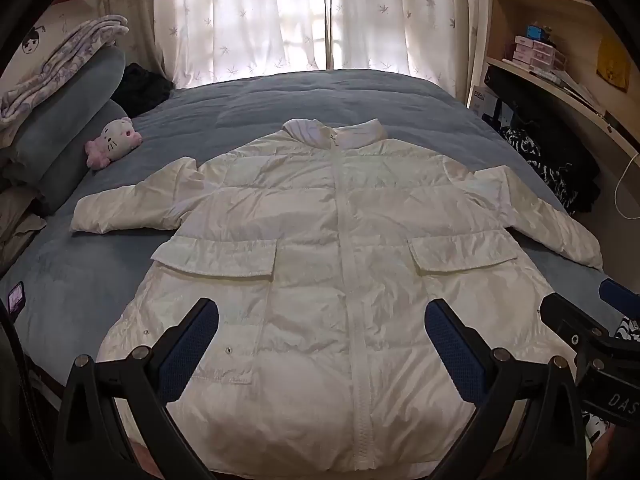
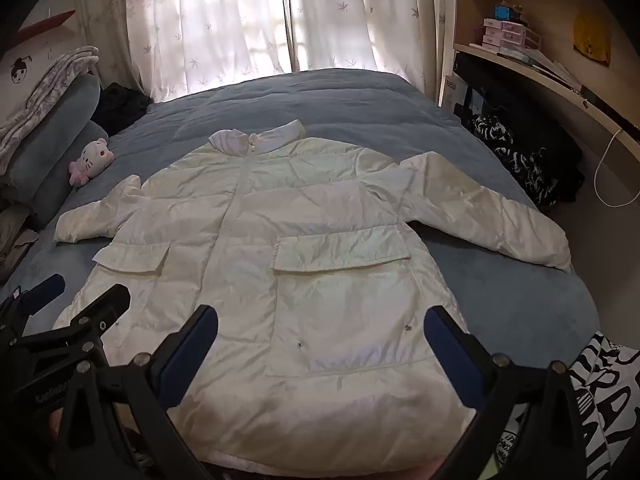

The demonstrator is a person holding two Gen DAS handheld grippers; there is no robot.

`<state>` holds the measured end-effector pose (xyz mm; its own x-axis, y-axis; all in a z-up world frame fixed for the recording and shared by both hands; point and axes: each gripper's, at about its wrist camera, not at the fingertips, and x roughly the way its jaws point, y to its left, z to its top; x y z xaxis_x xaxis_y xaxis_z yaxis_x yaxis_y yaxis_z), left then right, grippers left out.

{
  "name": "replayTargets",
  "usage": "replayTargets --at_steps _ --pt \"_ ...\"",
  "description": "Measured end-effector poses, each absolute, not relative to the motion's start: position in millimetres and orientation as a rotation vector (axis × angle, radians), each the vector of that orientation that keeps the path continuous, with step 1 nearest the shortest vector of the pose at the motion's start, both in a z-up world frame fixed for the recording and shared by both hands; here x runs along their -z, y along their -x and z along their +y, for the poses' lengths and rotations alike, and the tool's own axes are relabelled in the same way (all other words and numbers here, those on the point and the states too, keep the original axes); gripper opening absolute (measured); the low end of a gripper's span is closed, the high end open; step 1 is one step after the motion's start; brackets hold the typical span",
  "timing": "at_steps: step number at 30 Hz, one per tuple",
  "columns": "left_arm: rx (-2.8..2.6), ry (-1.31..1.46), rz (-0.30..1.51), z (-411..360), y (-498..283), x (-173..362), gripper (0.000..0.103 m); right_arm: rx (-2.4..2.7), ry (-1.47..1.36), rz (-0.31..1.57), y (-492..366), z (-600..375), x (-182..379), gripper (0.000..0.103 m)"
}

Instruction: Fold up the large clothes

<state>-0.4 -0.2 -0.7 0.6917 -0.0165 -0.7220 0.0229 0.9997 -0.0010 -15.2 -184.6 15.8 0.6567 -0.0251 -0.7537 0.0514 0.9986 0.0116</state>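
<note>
A white puffer jacket [image 1: 320, 240] lies flat and face up on a blue bed [image 1: 280, 104], zipped, collar at the far end, both sleeves spread outward. It also shows in the right wrist view [image 2: 288, 264]. My left gripper [image 1: 322, 320] hovers open above the jacket's lower hem, left of the zipper line. My right gripper [image 2: 320, 328] hovers open above the hem on the jacket's right side, below the right pocket flap [image 2: 340, 252]. Each gripper shows at the edge of the other's view. Neither holds anything.
A Hello Kitty plush [image 1: 114, 142] lies by grey pillows [image 1: 68, 120] at the bed's left. Curtains [image 1: 320, 20] hang behind the bed. Wooden shelves [image 1: 560, 60] and dark clothing [image 1: 548, 160] stand at the right. A phone [image 1: 17, 295] lies on the bed's left edge.
</note>
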Motion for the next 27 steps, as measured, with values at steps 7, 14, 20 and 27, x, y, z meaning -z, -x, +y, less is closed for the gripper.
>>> replayTargets --at_steps 7,14,20,27 --pt "0.039 0.020 0.839 6.7 -2.9 9.1 0.102 0.009 -0.067 0.838 15.9 -183.4 -13.0 0.103" --pt "0.042 0.001 0.839 -0.9 -2.7 10.2 0.102 0.000 -0.058 0.843 14.2 -185.5 -14.2 0.103" --pt "0.040 -0.001 0.838 -2.5 -2.4 11.3 0.102 0.004 -0.052 0.842 15.0 -180.4 -12.0 0.103" --pt "0.043 0.004 0.852 -2.7 -3.2 9.5 0.102 0.005 -0.050 0.841 14.2 -179.0 -11.2 0.103"
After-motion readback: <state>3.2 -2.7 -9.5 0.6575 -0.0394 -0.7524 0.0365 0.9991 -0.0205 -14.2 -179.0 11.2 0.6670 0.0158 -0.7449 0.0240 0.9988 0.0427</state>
